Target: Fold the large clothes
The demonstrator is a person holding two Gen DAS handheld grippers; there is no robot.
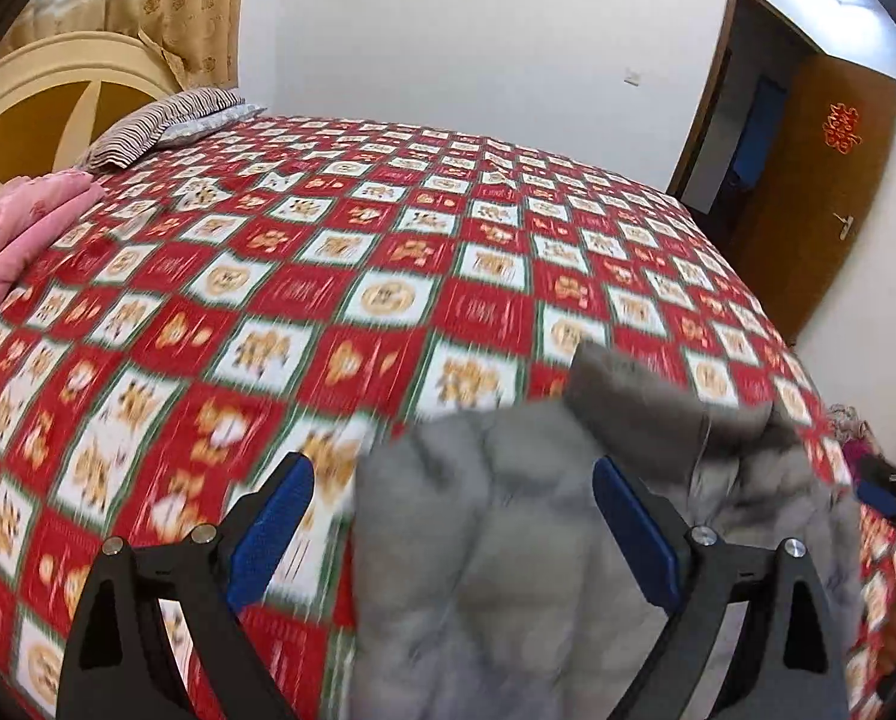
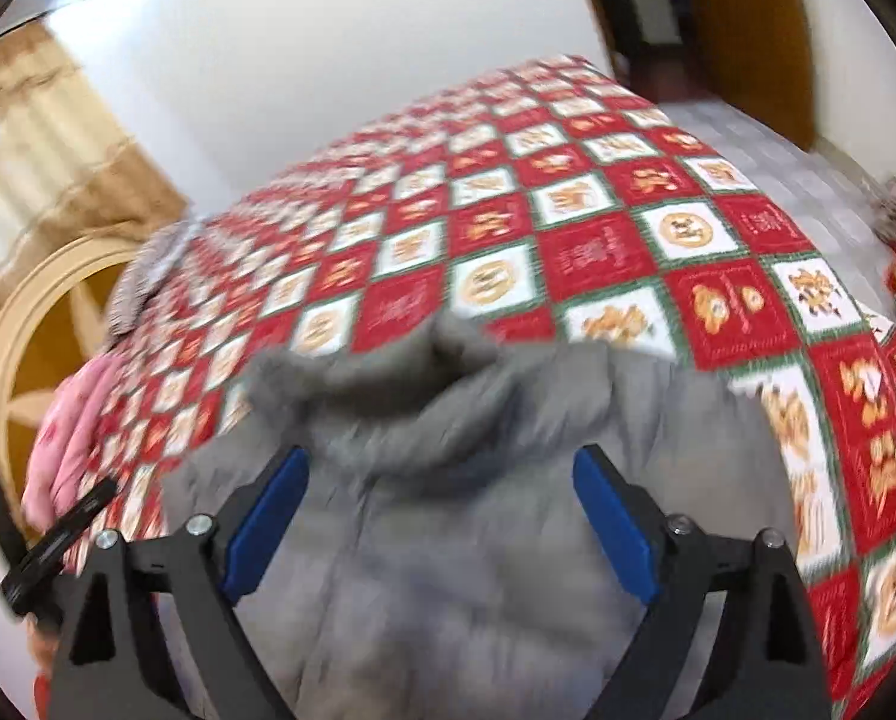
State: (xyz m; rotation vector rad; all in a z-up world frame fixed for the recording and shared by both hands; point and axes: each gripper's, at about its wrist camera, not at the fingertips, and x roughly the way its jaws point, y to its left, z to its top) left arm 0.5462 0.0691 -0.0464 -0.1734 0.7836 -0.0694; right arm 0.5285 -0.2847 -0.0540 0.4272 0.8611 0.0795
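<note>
Folding stage: early by my reading; the grey padded jacket (image 1: 508, 540) lies bunched on the bed (image 1: 388, 276), with no neat fold visible.
Left gripper (image 1: 454, 516): fingers spread wide, pinching nothing; the jacket sits between them and past the right-hand finger.
Right gripper (image 2: 442, 510): fingers spread wide and empty, with the jacket directly below and ahead of them.
Jacket position: near edge of the red checked bedspread; its collar or hood end lies beyond the fingertips.
Done: garment laid on the bed.
Left: flatten, bring sleeves in, fold the body.
Clarity: both views are blurred, so seams and sleeves are hard to tell.
</note>
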